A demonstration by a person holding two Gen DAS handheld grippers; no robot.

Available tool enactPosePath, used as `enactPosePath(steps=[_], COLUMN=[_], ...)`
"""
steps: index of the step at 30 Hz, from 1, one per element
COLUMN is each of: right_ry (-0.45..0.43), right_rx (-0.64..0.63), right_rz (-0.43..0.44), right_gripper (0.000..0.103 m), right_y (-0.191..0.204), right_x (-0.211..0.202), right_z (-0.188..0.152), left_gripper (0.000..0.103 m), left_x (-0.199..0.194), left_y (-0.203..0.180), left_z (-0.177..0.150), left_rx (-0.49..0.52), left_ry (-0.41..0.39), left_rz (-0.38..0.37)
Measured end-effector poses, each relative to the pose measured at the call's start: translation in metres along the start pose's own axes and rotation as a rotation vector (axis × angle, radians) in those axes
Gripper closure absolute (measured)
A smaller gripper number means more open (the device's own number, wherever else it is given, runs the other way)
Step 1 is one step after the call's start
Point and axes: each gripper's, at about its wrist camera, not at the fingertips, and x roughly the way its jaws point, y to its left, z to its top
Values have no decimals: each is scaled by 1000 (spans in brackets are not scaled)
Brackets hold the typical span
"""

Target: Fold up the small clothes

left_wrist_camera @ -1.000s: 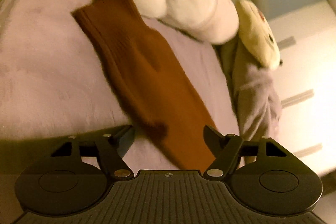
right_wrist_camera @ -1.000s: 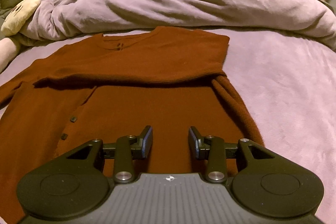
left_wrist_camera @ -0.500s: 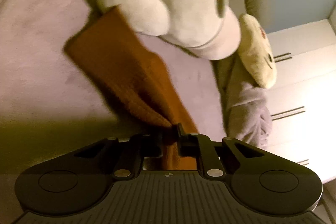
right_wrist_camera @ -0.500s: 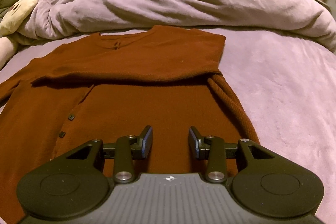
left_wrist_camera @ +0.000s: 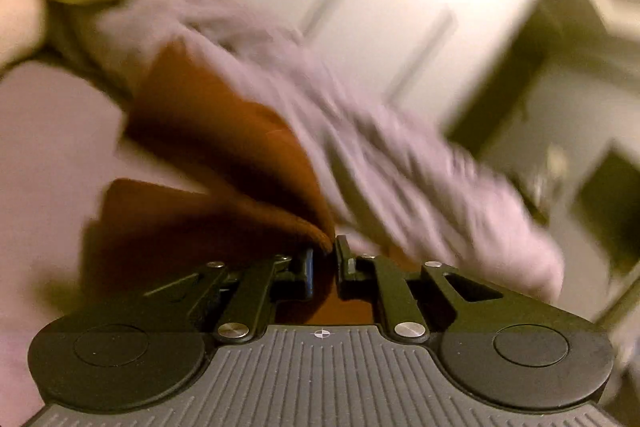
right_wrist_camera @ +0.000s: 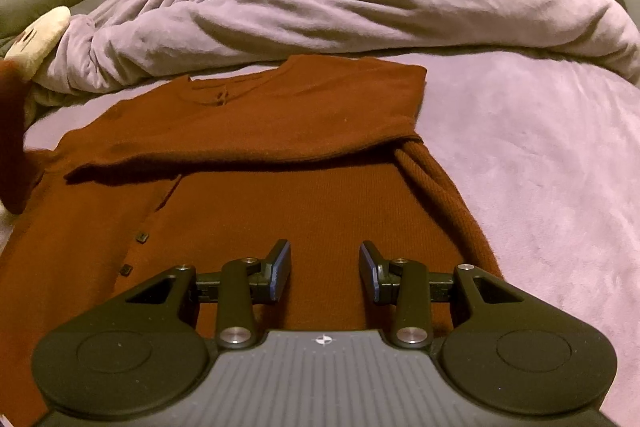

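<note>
Left tool (left_wrist_camera: 325, 251) was clamped on the sleeve (left_wrist_camera: 224, 163), lifted mid-fold; right tool (right_wrist_camera: 325, 259) hung half-open, empty, over the cardigan (right_wrist_camera: 280, 155), one sleeve already folded, body unfolded.

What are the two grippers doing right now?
Left gripper: closed on the brown sleeve.
Right gripper: open, holding nothing, above the brown cardigan.

- Right of the cardigan (right_wrist_camera: 280, 155), I see open bedsheet (right_wrist_camera: 540, 155).
- A heaped duvet (right_wrist_camera: 340, 11) walls off the far side.
- Plush toy (right_wrist_camera: 38, 39) crowds the far left.
</note>
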Motion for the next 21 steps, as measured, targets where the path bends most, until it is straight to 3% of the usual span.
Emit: enactPosePath(steps=[1,2,3,5,9,15,19,21], right_ry=[-4,-8,-12,-17,-30,-28,-9,17], right_rx=[1,4,8,18,32,78,142,172], right_rz=[1,1,-1,-1,15,164,300,326], right_gripper=[66,66,66,66,66,65,62,62], right_y=[-2,-4,-6,-12,-20,1,30,46], right_x=[-1,-3,-4,-6,-8,19,51,69], right_z=[1,1,2,4,12,44,78,95], left_gripper=[74,52,47,47,40,29,26,25], left_x=[15,29,43,54,38,3,2,6], left_y=[-11,-20,-23,-20,5,38,41,34], left_z=[-10,-21,-34,-52,-73,-84,-94,-98], left_rx=[25,42,46,30,-44,2,49,100], left_ry=[45,94,141,188,201,151,122,117], left_rz=[7,24,63,95,188,376,374,393])
